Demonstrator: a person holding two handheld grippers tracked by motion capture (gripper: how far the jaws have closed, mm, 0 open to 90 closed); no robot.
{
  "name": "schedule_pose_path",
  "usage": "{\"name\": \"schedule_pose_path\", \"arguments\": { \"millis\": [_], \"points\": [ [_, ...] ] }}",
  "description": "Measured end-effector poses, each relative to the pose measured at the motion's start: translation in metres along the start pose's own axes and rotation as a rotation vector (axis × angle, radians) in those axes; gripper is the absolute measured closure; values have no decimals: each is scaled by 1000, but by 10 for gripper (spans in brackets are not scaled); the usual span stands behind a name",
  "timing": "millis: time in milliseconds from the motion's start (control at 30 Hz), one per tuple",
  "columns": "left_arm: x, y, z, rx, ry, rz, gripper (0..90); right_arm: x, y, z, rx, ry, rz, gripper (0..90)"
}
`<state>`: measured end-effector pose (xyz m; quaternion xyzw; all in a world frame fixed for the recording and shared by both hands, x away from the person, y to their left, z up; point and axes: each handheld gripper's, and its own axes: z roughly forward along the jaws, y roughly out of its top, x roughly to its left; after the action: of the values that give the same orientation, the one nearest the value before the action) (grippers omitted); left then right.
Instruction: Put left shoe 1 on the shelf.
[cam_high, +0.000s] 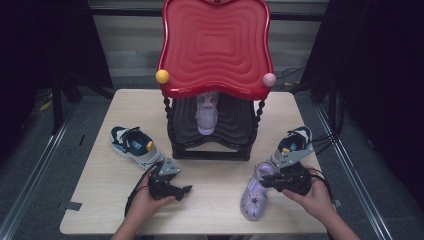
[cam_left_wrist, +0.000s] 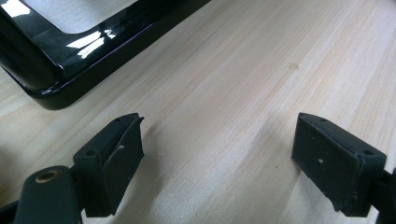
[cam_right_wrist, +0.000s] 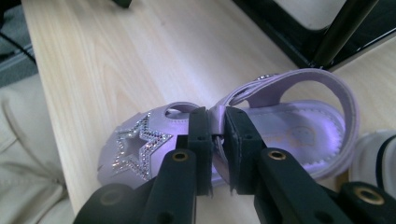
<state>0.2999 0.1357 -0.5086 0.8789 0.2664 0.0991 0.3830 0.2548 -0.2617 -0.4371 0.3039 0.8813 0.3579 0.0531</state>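
High view looks down on a pale wooden table (cam_high: 100, 200) with a two-tier shoe rack (cam_high: 212, 145) at its far middle, red tray on top and black shelf below, where one purple sandal (cam_high: 206, 114) already sits. The matching purple sandal (cam_high: 255, 192) lies on the table near the right front, its long axis running from the toe at the table's front edge back toward the rack. The right gripper (cam_high: 267, 178) comes at it from the right and its jaws pinch the sandal's side strap, as the right gripper view confirms with both pads pressed on the purple band (cam_right_wrist: 219, 119). The rack lies up and to the left of this hand, which is judged nearest to it. The left gripper (cam_high: 186, 189) rests spread and empty over bare wood. A sneaker (cam_high: 134, 145) stands at the left, another (cam_high: 296, 141) at the right.
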Motion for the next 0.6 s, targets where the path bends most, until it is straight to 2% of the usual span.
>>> {"name": "schedule_pose_path", "arguments": {
  "millis": [133,167,367,400,500,600],
  "points": [
    [0,0,0,0,0,0,157,-3,8,5,-46,17,54,837],
    [0,0,0,0,0,0,157,-3,10,7,-55,14,55,836],
    [0,0,0,0,0,0,157,-4,12,19,-22,-5,80,822],
    [0,0,0,0,0,0,157,-5,10,17,-17,-12,72,822],
    [0,0,0,0,0,0,157,-5,4,10,-14,-10,106,814],
    [0,0,0,0,0,0,157,-4,-3,3,-3,-42,101,795]
  ]
}}
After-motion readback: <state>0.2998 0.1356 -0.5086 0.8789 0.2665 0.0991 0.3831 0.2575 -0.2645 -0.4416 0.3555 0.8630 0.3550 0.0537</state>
